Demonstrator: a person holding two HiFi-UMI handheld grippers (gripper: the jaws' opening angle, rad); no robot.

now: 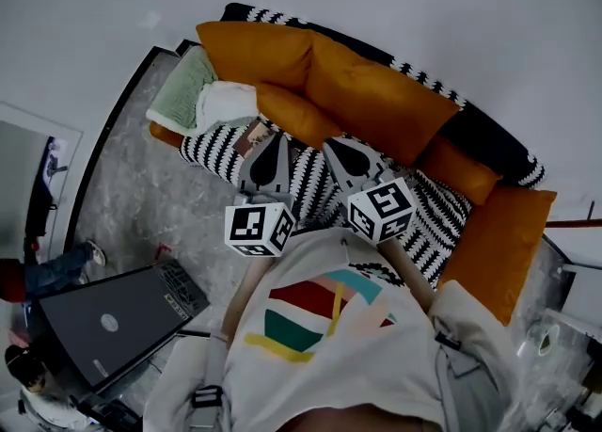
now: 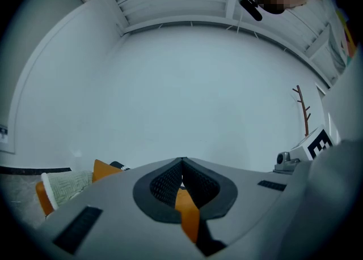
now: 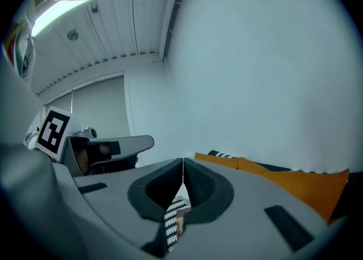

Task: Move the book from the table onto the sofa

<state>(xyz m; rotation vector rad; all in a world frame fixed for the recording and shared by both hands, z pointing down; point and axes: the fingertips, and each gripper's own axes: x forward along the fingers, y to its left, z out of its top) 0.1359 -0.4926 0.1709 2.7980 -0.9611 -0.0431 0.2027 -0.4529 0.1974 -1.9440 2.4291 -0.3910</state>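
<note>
The placing is judged done and the drawing-away step in hand. Nearest, the left gripper (image 2: 182,168) and the right gripper (image 3: 182,165) are both seen clenched, nothing pinched between them. Beyond, at eleven o'clock from the left jaws, the book (image 1: 248,140) is seen lying flat on the striped throw (image 1: 310,181) of the sofa (image 1: 499,242). A thin brownish cover with a pale patch is made out, the print too small to be read. Next, only a clean pull-back toward six o'clock is called for.

Head camera looks steeply down from the person's head onto the sofa (image 1: 376,101), fairly near. Both gripper cameras ride behind their jaws, facing roughly level at the white wall (image 2: 187,94). I see the sofa's orange cushions (image 3: 295,182) in all three.
</note>
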